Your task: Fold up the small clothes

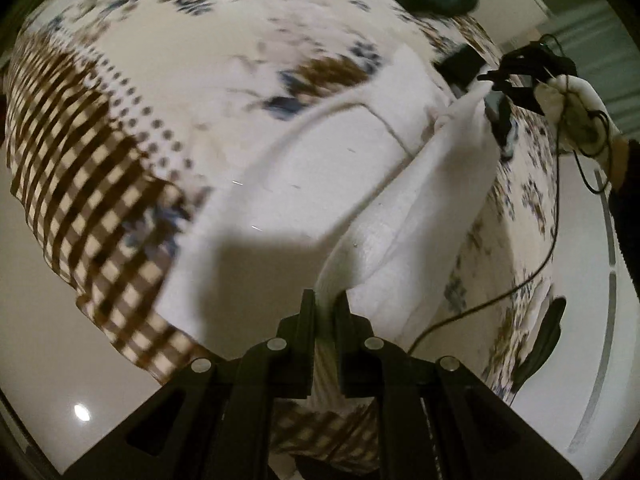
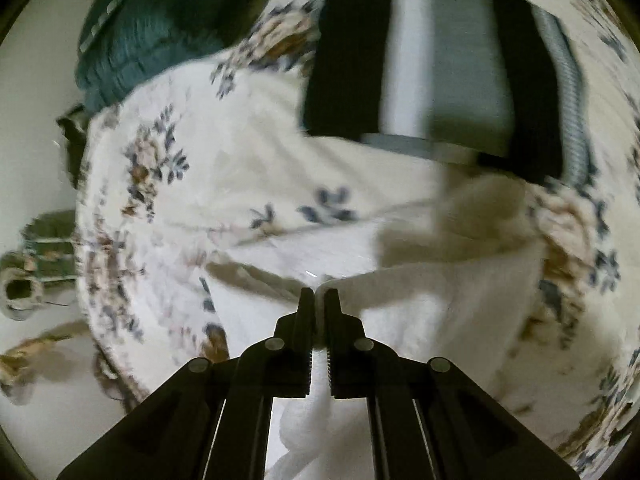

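A small white garment [image 1: 320, 168] lies on a floral bedspread [image 1: 180, 60]. My left gripper [image 1: 326, 300] is shut on its near edge and lifts a fold of it. My right gripper [image 1: 490, 80] shows at the far right of the left wrist view, shut on the garment's far corner, held by a white-gloved hand. In the right wrist view my right gripper [image 2: 319, 296] is shut on the white garment [image 2: 440, 312], which drapes below the fingers [image 2: 306, 320].
A folded black, grey and white garment [image 2: 432, 72] lies on the bedspread [image 2: 180, 208] beyond the right gripper. A dark teal pillow [image 2: 160, 20] lies at the bed's far corner. The bedspread has a brown checked border [image 1: 80, 200]. A black cable [image 1: 520, 280] trails over the bed edge.
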{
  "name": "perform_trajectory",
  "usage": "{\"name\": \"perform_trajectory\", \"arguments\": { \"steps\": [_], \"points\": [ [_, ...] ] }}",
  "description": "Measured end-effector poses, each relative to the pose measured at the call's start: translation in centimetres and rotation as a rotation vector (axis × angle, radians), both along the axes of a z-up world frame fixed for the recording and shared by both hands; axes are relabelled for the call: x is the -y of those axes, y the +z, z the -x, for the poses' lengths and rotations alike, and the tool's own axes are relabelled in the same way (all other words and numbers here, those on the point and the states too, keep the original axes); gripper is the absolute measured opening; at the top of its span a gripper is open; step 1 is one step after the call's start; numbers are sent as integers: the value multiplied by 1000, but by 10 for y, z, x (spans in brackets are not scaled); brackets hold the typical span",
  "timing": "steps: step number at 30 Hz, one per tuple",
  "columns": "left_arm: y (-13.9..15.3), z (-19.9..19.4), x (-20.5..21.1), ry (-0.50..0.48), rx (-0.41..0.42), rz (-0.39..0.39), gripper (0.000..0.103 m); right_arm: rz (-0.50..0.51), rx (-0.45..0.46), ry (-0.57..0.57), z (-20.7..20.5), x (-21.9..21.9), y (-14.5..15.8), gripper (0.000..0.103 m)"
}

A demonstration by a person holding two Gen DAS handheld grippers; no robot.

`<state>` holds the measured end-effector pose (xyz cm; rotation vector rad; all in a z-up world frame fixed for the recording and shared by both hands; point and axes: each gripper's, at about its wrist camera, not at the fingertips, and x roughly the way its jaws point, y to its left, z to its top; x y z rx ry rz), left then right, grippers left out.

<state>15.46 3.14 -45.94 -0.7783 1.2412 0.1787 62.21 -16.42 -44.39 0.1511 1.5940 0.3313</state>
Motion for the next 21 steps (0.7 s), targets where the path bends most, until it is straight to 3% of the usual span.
{"name": "perform_trajectory", "arguments": {
  "steps": [5, 8, 10, 12, 13, 15, 18, 21],
  "points": [
    [-27, 8, -49, 32, -35, 60, 6, 119, 13, 78, -3, -92, -40, 5],
    [-50, 3, -62, -11, -62, 122, 11, 198, -2, 126, -2, -128, -69, 5],
    [-67, 2, -73, -15, -97, 155, 12, 223, -39, 139, 0, -142, -86, 16],
    [-82, 6, -86, -14, -144, 187, 32, 193, -62, 119, 6, -140, -89, 36],
    [-86, 12, -94, 3, -117, 254, 35, 159, -67, 108, 13, -135, -85, 38],
    [-88, 23, -108, 56, -91, 320, 51, 101, -41, 107, 34, -118, -68, 44],
    [-80, 26, -117, 44, -73, 321, 53, 52, -15, 140, 86, -80, -40, 59],
    [-68, 11, -104, -48, -63, 270, 54, 28, -74, 123, 154, -27, -28, 61]
  ]
}}
